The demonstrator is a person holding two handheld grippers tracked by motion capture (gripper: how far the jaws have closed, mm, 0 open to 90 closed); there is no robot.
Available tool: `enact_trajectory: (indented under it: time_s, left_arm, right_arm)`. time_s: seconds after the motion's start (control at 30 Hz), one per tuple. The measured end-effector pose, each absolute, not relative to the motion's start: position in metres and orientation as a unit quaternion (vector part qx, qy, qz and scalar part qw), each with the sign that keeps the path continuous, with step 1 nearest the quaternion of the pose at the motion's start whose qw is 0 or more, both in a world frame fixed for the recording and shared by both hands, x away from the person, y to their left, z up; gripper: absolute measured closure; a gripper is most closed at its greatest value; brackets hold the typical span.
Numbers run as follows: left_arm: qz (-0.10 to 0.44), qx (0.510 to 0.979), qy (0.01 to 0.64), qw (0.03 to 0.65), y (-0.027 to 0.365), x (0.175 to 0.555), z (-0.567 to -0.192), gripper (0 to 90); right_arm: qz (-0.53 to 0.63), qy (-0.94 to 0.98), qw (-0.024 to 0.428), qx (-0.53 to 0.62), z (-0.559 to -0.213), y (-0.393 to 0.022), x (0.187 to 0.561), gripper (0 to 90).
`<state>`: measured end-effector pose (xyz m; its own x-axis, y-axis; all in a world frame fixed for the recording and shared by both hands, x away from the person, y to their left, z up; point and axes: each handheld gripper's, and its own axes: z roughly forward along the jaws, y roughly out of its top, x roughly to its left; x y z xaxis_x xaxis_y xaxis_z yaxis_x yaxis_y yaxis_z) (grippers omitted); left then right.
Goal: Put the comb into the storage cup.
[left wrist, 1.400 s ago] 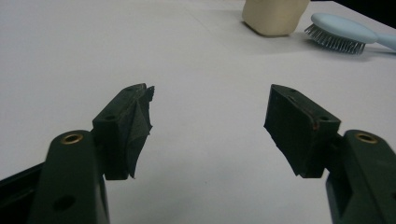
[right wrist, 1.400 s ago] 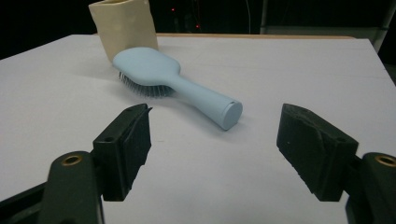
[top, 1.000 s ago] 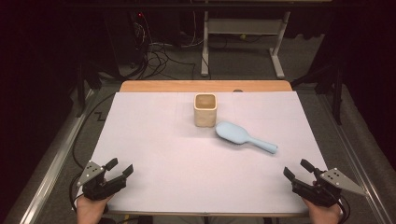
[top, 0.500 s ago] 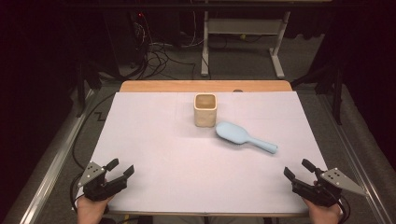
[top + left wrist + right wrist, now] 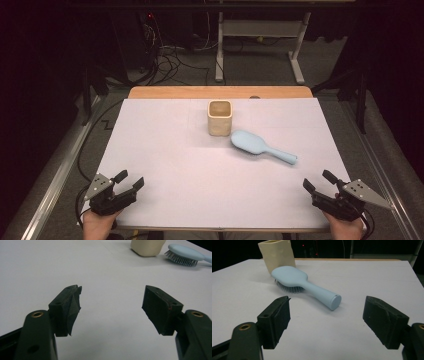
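The right gripper view reveals the bristles under the smooth, pale blue hairbrush, which lies bristles down mid-table, just beside the square cream cup. The right gripper has just been opening; its jaws stand wide and empty. The left gripper is open, holding nothing.

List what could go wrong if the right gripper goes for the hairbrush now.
1. The hairbrush lies bristles down with its head close to the beige cup; a push along the handle could knock the cup.
2. The handle looks round and smooth, so it may roll or slip between the right gripper's open fingers.
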<state>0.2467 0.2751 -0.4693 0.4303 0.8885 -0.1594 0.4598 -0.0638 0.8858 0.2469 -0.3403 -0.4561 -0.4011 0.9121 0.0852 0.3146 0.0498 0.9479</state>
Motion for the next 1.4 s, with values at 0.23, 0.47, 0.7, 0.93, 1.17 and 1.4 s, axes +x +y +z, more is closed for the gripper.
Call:
enact_trajectory:
  time_s: [0.23,0.47,0.7,0.93,1.17,1.4]
  left_arm:
    - [0.223,0.696,0.483,0.482,0.274,0.246,-0.469,31.0]
    - [0.223,0.696,0.483,0.483,0.273,0.245,-0.469,30.8]
    - [0.224,0.696,0.481,0.484,0.271,0.245,-0.468,30.8]
    - [0.222,0.697,0.480,0.484,0.270,0.245,-0.468,30.8]
    - [0.220,0.695,0.482,0.487,0.270,0.246,-0.469,30.8]
    - [0.220,0.695,0.481,0.487,0.270,0.246,-0.468,30.8]
  right_arm:
    - [0.511,0.666,0.291,0.458,-0.456,-0.338,0.248,22.7]
    - [0.515,0.667,0.291,0.454,-0.455,-0.336,0.249,22.8]
    - [0.520,0.671,0.284,0.446,-0.454,-0.332,0.251,21.8]
    - [0.526,0.670,0.282,0.442,-0.454,-0.330,0.253,21.7]
    - [0.539,0.666,0.279,0.434,-0.452,-0.329,0.254,22.6]
    - [0.540,0.666,0.278,0.434,-0.451,-0.328,0.255,22.6]
